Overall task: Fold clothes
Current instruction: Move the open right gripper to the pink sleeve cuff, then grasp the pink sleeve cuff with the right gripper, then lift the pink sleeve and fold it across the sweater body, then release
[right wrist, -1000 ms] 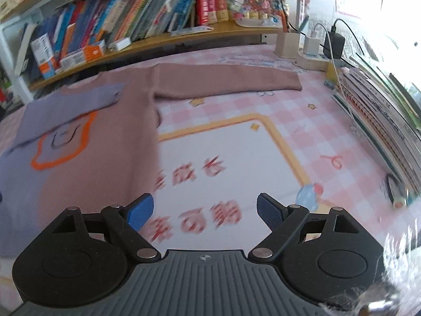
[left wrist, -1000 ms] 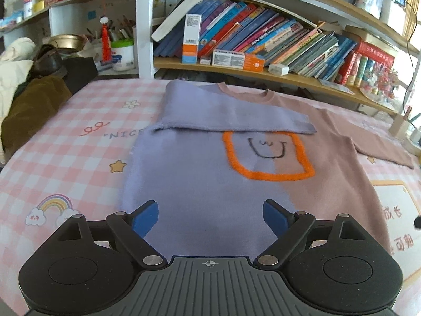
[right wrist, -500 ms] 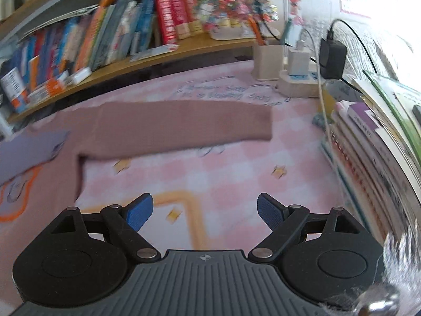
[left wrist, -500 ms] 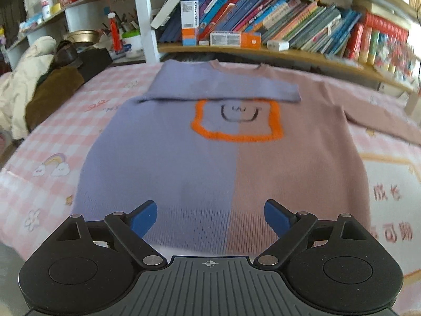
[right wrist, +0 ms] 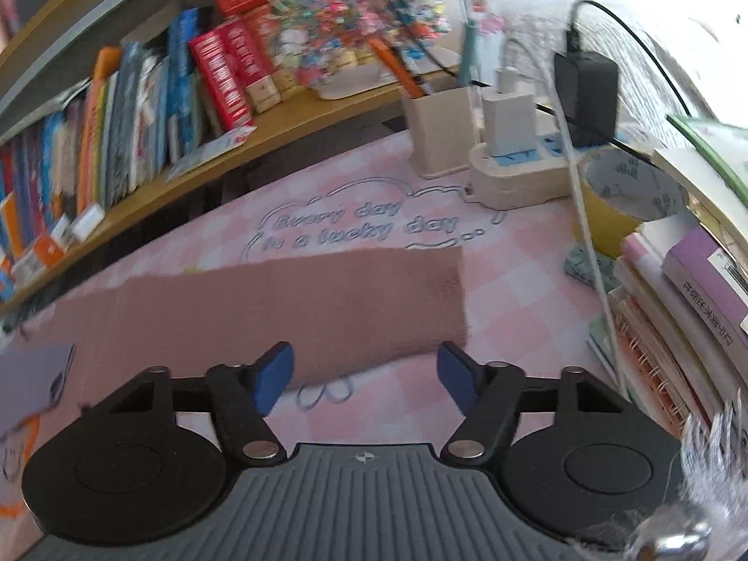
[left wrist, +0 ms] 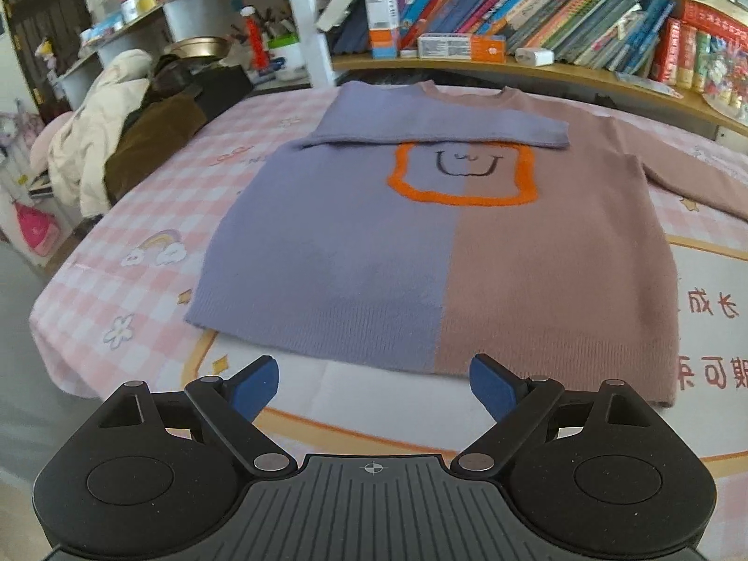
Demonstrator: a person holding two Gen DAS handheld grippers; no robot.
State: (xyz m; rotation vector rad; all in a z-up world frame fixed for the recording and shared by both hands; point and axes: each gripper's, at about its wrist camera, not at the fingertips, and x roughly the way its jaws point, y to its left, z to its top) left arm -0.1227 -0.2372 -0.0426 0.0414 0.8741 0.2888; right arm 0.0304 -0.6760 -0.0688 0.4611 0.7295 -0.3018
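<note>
The right claw (right wrist: 365, 376) was held wide, nothing between its jaws, low over the pink checked table (right wrist: 514, 290). Just beyond its tips the sleeve (right wrist: 290, 308) of the sweater (left wrist: 435, 252) was laid flat, its long axis running crosswise to the claw's line of sight, from the body at the left out to the cuff (right wrist: 444, 299) at the right. The cuff was found a little to the right of the claw's midline and slightly ahead, toward the far right corner of the table, where a power strip (right wrist: 519, 173) and a tape roll (right wrist: 626, 196) were set near it. This claw was judged much the nearer to the sleeve, and a short reach forward and right was thought to be what a grasp of the cuff would call for.

The left claw (left wrist: 374, 381) was likewise held wide and empty, at the near edge of the table, just short of the sweater's hem (left wrist: 420, 350). The body was spread flat from there toward the far edge, the lilac sleeve (left wrist: 435, 124) seen folded across the chest. The brown sleeve was seen well off to its right.
</note>
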